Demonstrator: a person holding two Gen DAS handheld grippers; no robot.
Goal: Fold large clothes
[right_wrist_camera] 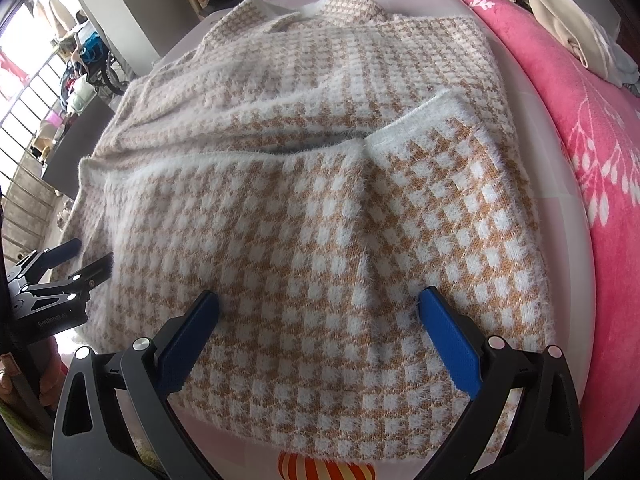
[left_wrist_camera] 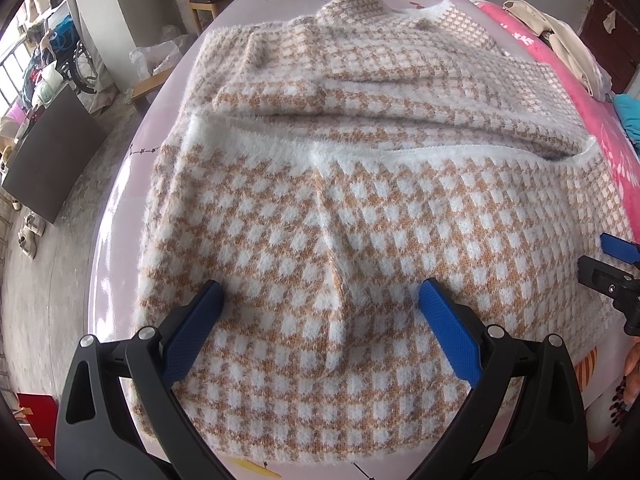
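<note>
A fuzzy tan-and-white checked sweater [left_wrist_camera: 360,200] lies spread on a pale pink table [left_wrist_camera: 116,240], its lower part doubled up toward twelve o'clock so the white hem band crosses the middle. The left gripper [left_wrist_camera: 320,308] and right gripper [right_wrist_camera: 318,312] hover above the near fold, fingers spread wide, holding nothing. The knit looks soft, light and limp; pinching the near corners seems safest. No containers show.
</note>
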